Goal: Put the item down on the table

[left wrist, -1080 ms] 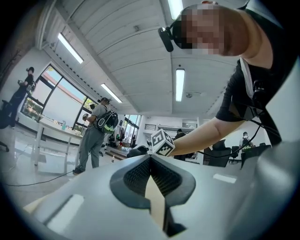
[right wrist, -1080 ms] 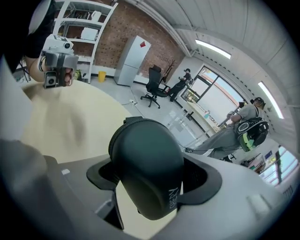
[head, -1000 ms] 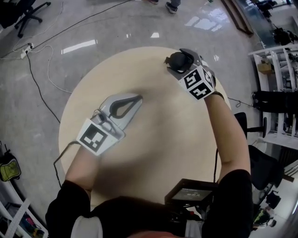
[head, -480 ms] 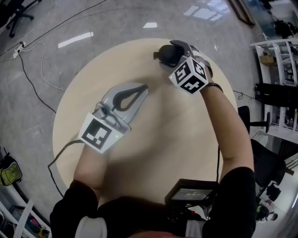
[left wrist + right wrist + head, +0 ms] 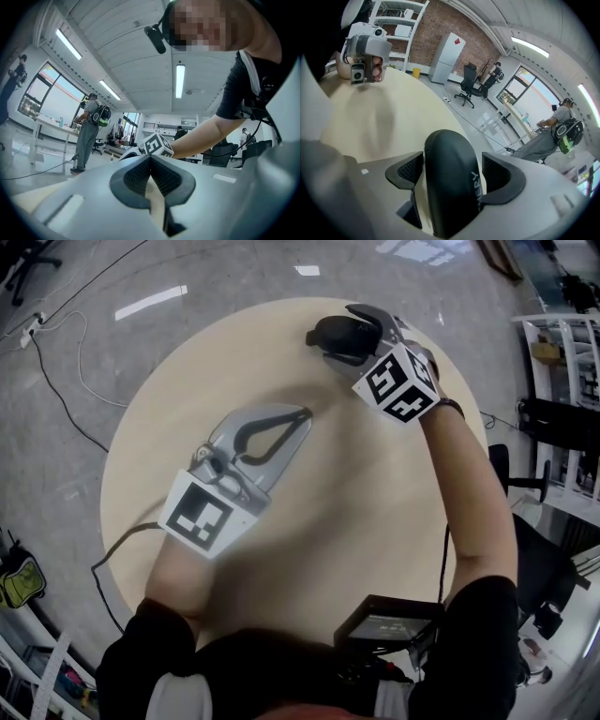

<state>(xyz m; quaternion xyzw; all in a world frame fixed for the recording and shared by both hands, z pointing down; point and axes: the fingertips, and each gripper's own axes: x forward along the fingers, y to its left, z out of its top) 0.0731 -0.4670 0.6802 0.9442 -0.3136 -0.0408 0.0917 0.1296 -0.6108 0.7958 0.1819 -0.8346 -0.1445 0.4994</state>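
Two grippers of mine hang over the round table (image 5: 375, 512). Nearest me, my left gripper (image 5: 302, 415) has its jaws pressed together on nothing, idle since this job needs one tool. Beyond its tips and to their right, my right gripper (image 5: 345, 337) is clamped on the black item (image 5: 451, 187), angled down to set it by the far edge; whether it touches wood, I can't quite tell.
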